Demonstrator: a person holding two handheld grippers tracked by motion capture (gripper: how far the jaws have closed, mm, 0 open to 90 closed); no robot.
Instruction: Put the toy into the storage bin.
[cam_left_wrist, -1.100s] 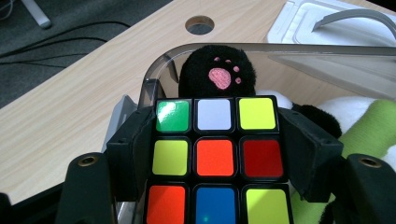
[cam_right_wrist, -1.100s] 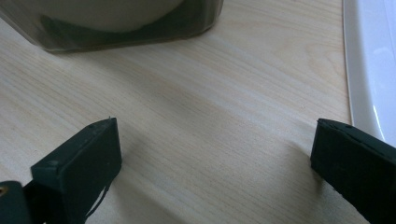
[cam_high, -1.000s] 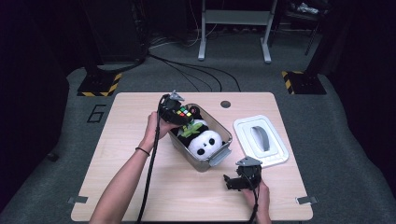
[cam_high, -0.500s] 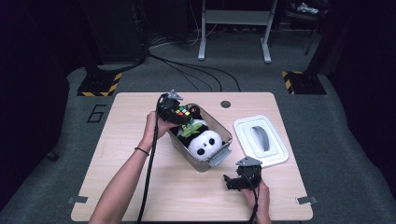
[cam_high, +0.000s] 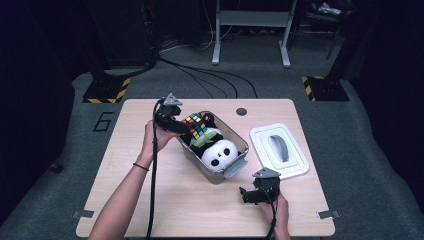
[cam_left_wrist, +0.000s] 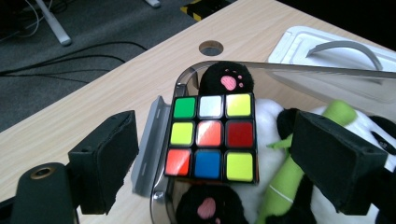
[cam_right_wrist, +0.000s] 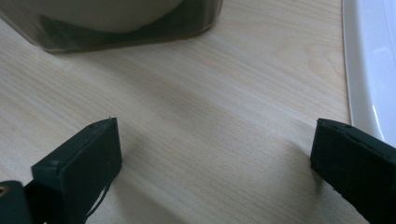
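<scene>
The puzzle cube (cam_left_wrist: 212, 137) lies in the far end of the grey bin (cam_high: 239, 169), on top of the panda plush (cam_high: 220, 154) and beside a green plush stalk (cam_left_wrist: 299, 158). The left hand-held gripper (cam_left_wrist: 224, 163) has just been opening; its pads stand clear of the cube on either side — released, not gripped. To finish the step well, withdraw straight back without snagging the bin rim. The right hand-held gripper (cam_right_wrist: 215, 172) hovers open over the surface (cam_high: 150, 200), near the white lid (cam_high: 295, 160) — keep it clear.
</scene>
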